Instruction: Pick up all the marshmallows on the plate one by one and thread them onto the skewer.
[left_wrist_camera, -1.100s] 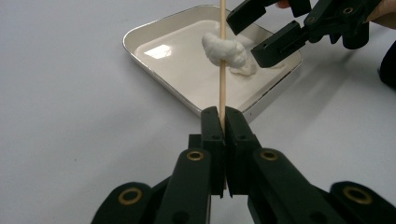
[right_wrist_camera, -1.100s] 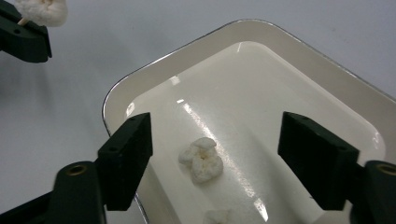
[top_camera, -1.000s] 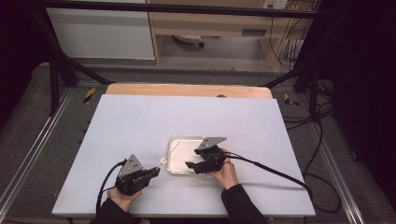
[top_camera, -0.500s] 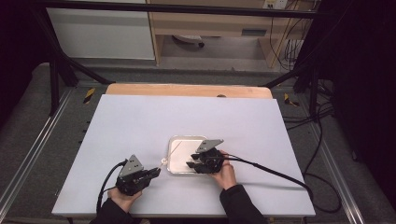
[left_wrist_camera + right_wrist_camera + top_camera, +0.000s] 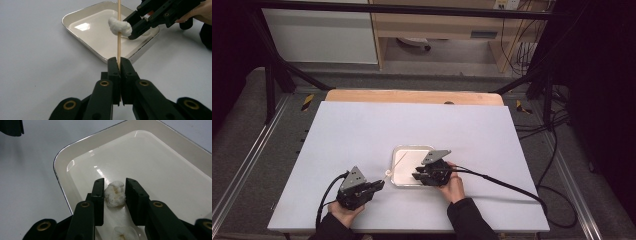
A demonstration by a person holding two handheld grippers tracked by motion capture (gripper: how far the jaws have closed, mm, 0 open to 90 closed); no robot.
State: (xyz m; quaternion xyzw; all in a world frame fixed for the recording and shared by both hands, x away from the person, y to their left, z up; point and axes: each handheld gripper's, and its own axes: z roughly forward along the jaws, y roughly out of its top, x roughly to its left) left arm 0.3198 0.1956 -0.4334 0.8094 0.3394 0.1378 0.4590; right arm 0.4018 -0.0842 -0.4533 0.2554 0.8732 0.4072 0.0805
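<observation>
My left gripper is shut on a thin wooden skewer that points toward the tray. A white fluffy ball is threaded on the skewer. My right gripper reaches into the shallow white tray. Its jaws have just been closing on a second white ball, and both pads now touch it. A third white ball lies in the tray below the jaws.
The tray sits on a pale tabletop with a wooden strip along the far edge. Cables trail from both grippers, the right one toward the table's right side. Metal frame rails flank the table.
Both hands and the tray keep their places. The right gripper's jaws look a little narrower over the tray.
</observation>
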